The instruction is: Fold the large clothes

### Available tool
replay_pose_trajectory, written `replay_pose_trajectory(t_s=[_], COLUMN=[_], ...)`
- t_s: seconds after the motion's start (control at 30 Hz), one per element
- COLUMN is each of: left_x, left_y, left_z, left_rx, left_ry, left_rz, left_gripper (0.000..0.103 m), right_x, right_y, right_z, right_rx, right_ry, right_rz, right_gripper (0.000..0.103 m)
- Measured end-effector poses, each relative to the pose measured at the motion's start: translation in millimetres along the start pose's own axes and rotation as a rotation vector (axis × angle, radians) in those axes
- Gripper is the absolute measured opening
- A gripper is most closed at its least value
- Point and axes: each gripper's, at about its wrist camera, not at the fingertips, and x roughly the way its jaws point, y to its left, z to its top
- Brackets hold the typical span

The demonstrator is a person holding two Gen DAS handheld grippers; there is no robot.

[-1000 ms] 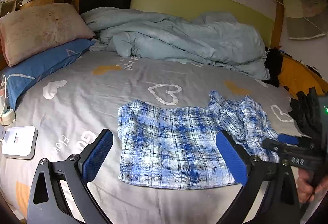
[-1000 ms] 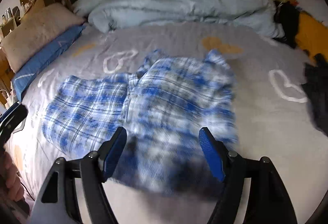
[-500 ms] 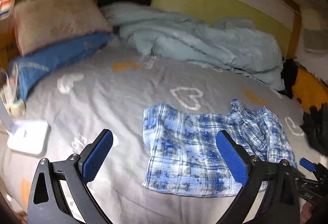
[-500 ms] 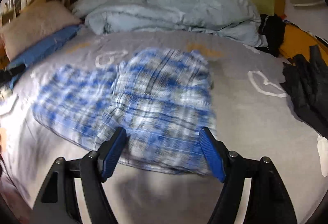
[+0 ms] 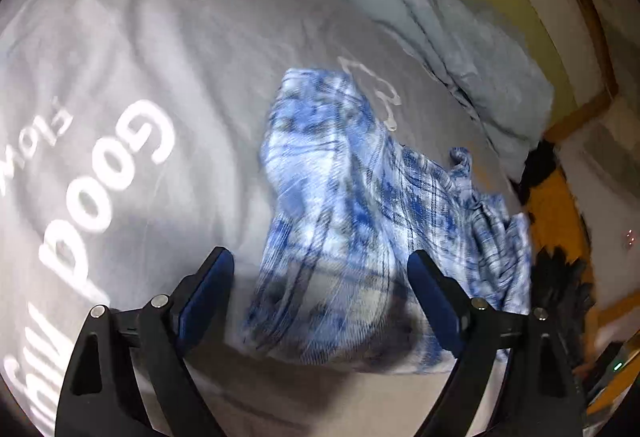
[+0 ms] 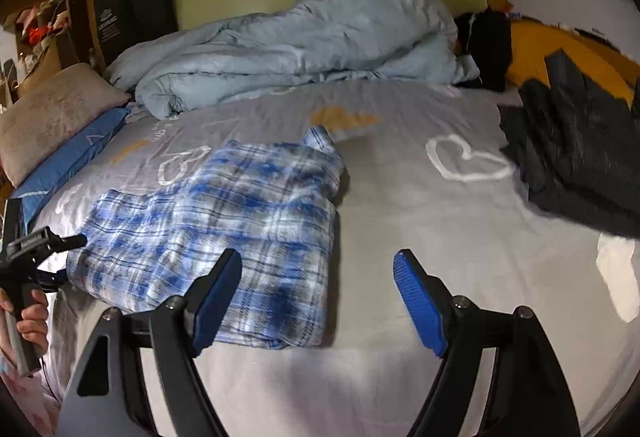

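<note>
Mid-fold: plaid shirt (image 6: pixel 224 233) half-folded on bed (image 6: pixel 400 221). Your left tool (image 5: pixel 320 297) closing, nothing gripped yet; right tool (image 6: pixel 318 297) opening, empty. Next: pinch shirt edge at 12 o'clock.

Shirt (image 6: pixel 224 237) at frame centre-left on bedsheet (image 6: pixel 400 237); duvet (image 6: pixel 304 41) behind, pillows (image 6: pixel 48 121) left, dark clothes (image 6: pixel 580 145) right.

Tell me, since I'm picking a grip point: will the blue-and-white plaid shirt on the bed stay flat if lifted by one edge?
Probably not. The blue-and-white plaid shirt looks thin and rumpled, so it should droop. Its folded layers would likely slide apart.
</note>
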Motion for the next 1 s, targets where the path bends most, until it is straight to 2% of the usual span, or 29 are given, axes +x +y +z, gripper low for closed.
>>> replay_pose_trajectory(t_s=[0.07, 0.1, 0.13, 0.2, 0.3, 0.37, 0.47, 0.63, 0.77, 0.87, 1.0], left_x=[2, 3, 5, 12, -4, -22, -50, -76, -64, -41, 3], left_y=[-4, -5, -7, -8, -13, -30, -76, -169, -245, -286, -307], left_z=[-2, -1, -1, 2, 9, 11, 9, -5, -20, -35, -61], left_rx=[0.012, 0.019, 0.033, 0.041, 0.049, 0.100, 0.240, 0.412, 0.517, 0.584, 0.591], left_ry=[-0.018, -0.027, -0.030, -0.008, -0.060, -0.104, -0.174, -0.226, -0.185, -0.147, -0.037], left_rz=[0.002, -0.002, -0.007, -0.031, -0.093, -0.138, -0.141, -0.169, -0.206, -0.196, -0.227], left_gripper=[0.086, 0.074, 0.050, 0.033, 0.017, 0.015, 0.013, 0.013, 0.012, 0.012, 0.012], right_x=[1, 1, 1, 2, 2, -3, -5, -5, -10, -19, -31], right_y=[-6, -9, -12, -17, -23, -27, -31, -41, -54, -63, -77], right_z=[-2, -3, -4, -6, -3, 0, 3, 4, 8, 11, 14], right_rx=[0.013, 0.021, 0.031, 0.044, 0.050, 0.058, 0.071, 0.104, 0.154, 0.191, 0.223], right_ry=[0.009, 0.015, 0.019, 0.025, 0.026, 0.019, 0.019, 0.035, 0.034, 0.020, -0.004], right_rz=[0.000, 0.002, 0.003, 0.002, -0.030, -0.030, -0.021, -0.032, -0.033, -0.024, -0.033], right_gripper=[0.076, 0.076, 0.076, 0.076, 0.076, 0.076, 0.076, 0.076, 0.076, 0.076, 0.076])
